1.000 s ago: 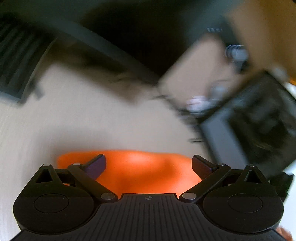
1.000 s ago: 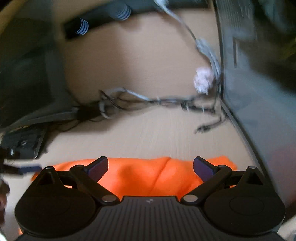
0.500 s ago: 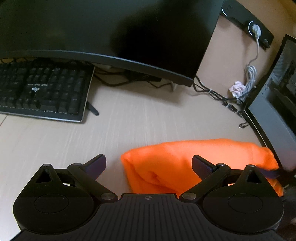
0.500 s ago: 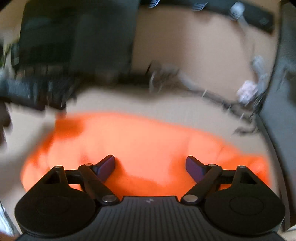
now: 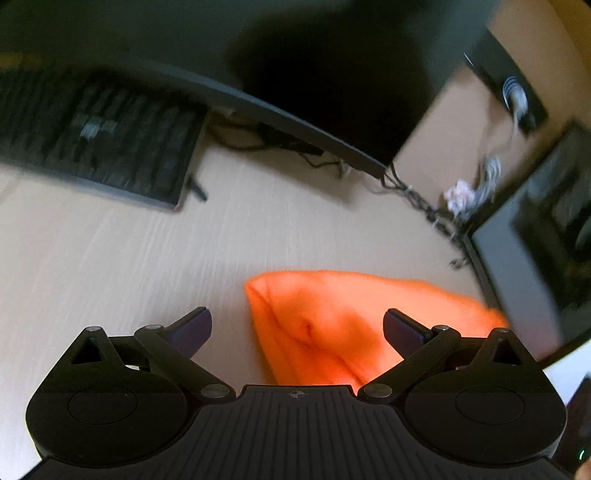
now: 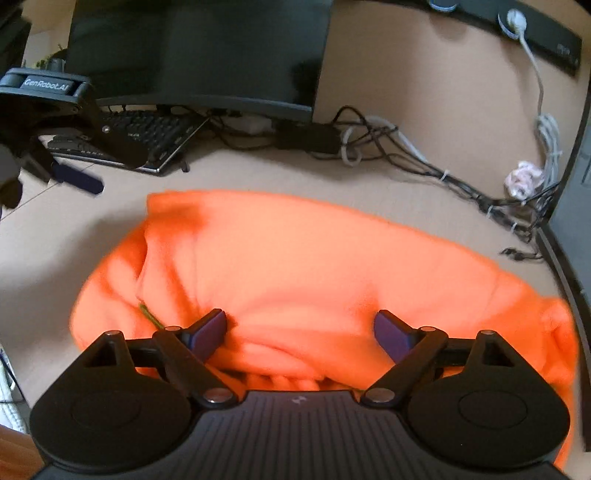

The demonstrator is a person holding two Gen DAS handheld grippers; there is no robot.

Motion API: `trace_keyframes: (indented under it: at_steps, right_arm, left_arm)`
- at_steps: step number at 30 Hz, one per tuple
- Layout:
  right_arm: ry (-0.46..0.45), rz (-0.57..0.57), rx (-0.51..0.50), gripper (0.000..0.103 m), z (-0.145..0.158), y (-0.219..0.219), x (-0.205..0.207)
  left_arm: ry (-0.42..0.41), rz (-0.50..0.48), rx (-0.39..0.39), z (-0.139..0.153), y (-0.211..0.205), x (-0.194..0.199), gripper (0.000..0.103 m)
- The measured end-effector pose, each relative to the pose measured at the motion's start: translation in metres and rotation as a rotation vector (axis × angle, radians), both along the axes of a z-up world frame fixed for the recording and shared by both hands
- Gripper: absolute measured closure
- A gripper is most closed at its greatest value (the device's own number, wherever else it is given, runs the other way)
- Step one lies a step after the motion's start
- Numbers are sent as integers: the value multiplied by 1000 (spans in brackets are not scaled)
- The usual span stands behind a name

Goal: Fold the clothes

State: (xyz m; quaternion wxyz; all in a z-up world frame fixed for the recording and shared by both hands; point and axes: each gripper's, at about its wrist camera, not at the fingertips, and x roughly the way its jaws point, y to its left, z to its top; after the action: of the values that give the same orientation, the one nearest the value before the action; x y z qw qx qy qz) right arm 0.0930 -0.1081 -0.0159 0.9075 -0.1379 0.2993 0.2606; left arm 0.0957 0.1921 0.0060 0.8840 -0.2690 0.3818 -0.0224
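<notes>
Left gripper (image 5: 297,328) spread wide, empty; right gripper (image 6: 299,332) also wide, empty, over orange garment (image 6: 314,266) bunched mid-frame on desk (image 5: 110,258); keyboard (image 5: 99,136) upper left.

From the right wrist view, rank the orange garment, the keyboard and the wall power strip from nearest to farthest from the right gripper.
1. Orange garment: right under the right gripper, lying between its open jaws.
2. Keyboard: farther back, to the left, on the desk in front of the monitor.
3. Wall power strip: farthest, high on the wall, top right.
</notes>
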Motion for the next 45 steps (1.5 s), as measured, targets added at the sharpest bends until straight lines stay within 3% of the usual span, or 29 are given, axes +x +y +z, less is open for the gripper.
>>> trace_keyframes:
  at_steps: [3,5,8,10,11,13,14,15,17,19,21,24,26,28,30,32,35,36,37,39,42,45]
  right_arm:
    - [-30,124,63,7,17,21,-17]
    - [4,184,78,7,12,41,-23]
    - [23,180,-1,7,-11,65,-21]
    - [15,175,-40,9,-20,70,-19]
    - [18,166,-29,13,-19,68,-18]
    - [114,89,113,44,-9,48,-3]
    - [188,31,212,54,-6,33,8]
    - [279,-33,328,71,-7,15,22]
    - [427,-120,516,77,-14,-19,40]
    - [476,-161,600,77,-21,-39,44]
    - [449,-147,570,77,-19,-41,38]
    - [320,-68,412,70,-6,-27,16]
    - [186,-20,265,56,4,-14,-5]
    - [18,14,117,30,10,-3,-26]
    - [-98,35,22,22,10,5,-35]
    - [-152,40,-34,21,5,13,-35]
    - [-143,-12,-11,25,-3,14,-14]
    - [-119,-53,25,53,-1,7,-6]
    - [-85,-98,73,72,4,-3,1]
    - [57,-176,299,81,18,-37,13]
    - [261,-275,628,84,28,-94,19]
    - [400,-353,912,84,20,-147,10]
  left_arm:
    - [16,70,-48,-1,16,-3,1]
    - [15,72,-57,-1,18,-2,1]
    - [25,43,-87,-4,15,0,1]
    - [38,35,-158,-9,18,0,1]
    - [46,33,-203,-12,20,1,1]
    - [54,33,-279,-18,22,1,1]
    - [58,23,-303,-21,22,2,1]
    - [65,4,-322,-24,19,5,1]
    - [68,-18,-351,-30,7,18,1]
    - [72,-39,-380,-36,-5,32,1]
    - [75,-61,-410,-41,-17,45,1]
    - [80,-94,-454,-50,-36,66,1]
    - [74,-113,-464,-48,-48,77,1]
    - [44,-164,-452,-32,-61,83,1]
    - [8,-229,-446,-16,-75,84,1]
    - [-21,-304,-455,-1,-91,83,1]
    - [-33,-370,-484,10,-106,86,1]
    - [-31,-382,-491,13,-110,88,1]
    - [-48,-391,-497,17,-108,86,1]
    - [-83,-409,-510,26,-103,82,1]
    - [-208,-432,-537,43,-78,69,1]
    - [-238,-395,-404,44,-64,60,0]
